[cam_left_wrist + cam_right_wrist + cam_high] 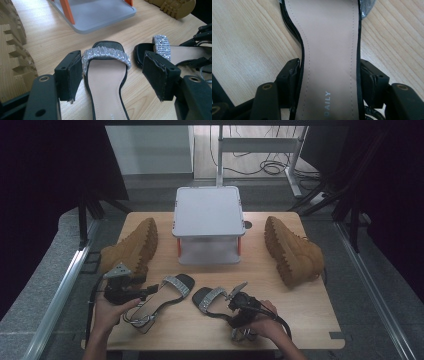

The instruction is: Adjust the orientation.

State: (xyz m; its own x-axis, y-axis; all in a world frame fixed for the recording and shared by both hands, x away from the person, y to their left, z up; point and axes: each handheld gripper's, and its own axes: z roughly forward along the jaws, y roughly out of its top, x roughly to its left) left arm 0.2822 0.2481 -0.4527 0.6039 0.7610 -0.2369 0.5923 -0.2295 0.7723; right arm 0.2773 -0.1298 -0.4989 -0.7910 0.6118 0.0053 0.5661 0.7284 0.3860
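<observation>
Evidently the right gripper (pixel 239 304) clasped the light, flat right sandal (pixel 329 50) mid-sole; the left gripper (pixel 112 75) stood open.

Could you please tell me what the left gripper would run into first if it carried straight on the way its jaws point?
Probably the sparkly strap of the left sandal, which lies between the open jaws of the left gripper. Beyond it stands the grey stand, though depth is hard to judge.
</observation>
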